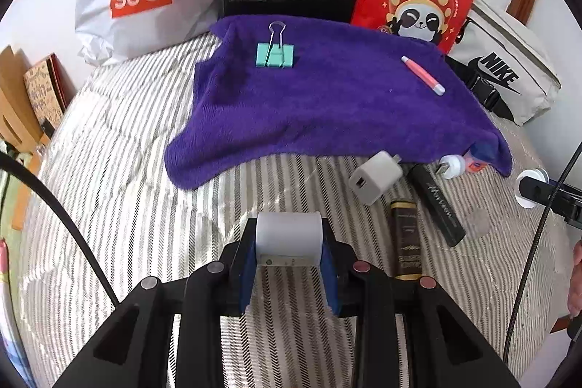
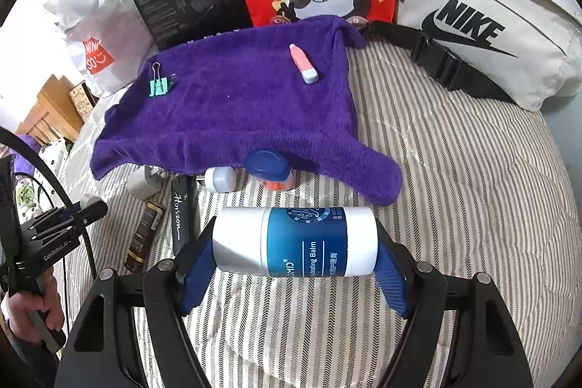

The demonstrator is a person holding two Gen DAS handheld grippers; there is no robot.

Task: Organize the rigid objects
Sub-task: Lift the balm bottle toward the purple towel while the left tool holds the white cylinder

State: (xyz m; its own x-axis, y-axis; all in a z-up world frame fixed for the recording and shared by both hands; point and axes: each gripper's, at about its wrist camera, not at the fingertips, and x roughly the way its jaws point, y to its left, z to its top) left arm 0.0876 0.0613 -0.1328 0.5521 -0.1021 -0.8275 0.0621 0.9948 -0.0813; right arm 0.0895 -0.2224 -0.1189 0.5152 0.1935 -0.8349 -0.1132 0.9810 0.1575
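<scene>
Though partly hidden, balm tube point(image 2: 294, 242) reads "Hydrating Balm", probably.

A small white cylinder point(image 1: 289, 235) is clamped crosswise between blue pads. A white balm tube with a blue label point(image 2: 296, 242) lies sideways, gripped end to end. On the purple towel point(image 1: 327, 97) rest a teal binder clip point(image 1: 275, 53) and a pink pen-like stick point(image 1: 423, 75).
</scene>
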